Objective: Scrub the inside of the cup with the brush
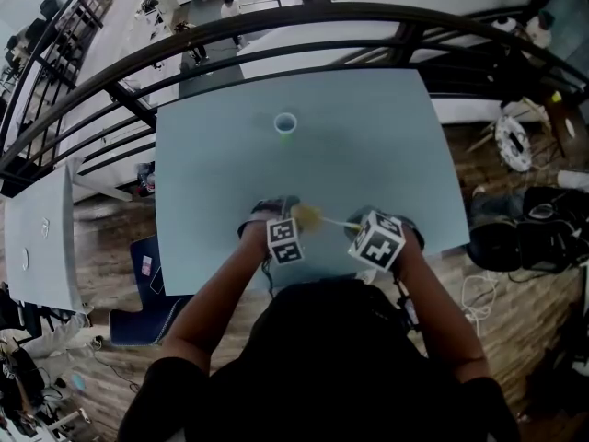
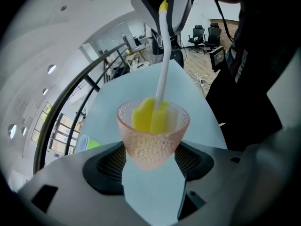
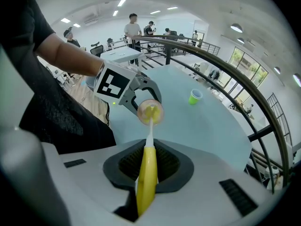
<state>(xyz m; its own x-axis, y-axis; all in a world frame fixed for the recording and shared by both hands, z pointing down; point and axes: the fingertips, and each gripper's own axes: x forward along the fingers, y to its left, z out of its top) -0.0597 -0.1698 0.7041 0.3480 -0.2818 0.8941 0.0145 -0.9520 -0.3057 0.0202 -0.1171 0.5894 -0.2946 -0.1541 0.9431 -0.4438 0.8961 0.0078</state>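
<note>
— What's the left claw (image 2: 151, 166) doing?

— It's clenched on the cup (image 2: 153, 135), a pink, dimpled, see-through one. One jaw presses each side of its lower wall.

— And the right claw (image 3: 149, 166)?

— It grips the brush (image 3: 146, 185) by its yellow handle, which stands between the jaws. The white stem runs forward from there.

— Where does the stem end?

— Inside the cup. The yellow sponge head (image 2: 149, 114) sits down in the bowl, against the inner wall. In the right gripper view the cup's mouth is turned towards the brush, so the cup is tilted rather than upright.

— Where is all that, over the tabletop (image 1: 368, 136)?

— At its near edge, just in front of the person, with both claws close together.

— Anything else on that pale blue surface?

— A green cup (image 1: 286, 124), upright, well apart from the claws and towards the far edge.

— Beyond that?

— A dark curved railing (image 1: 276, 21) just past the far edge. Behind the left claw, in the right gripper view, several people (image 3: 133, 25) stand among desks and chairs.
</note>
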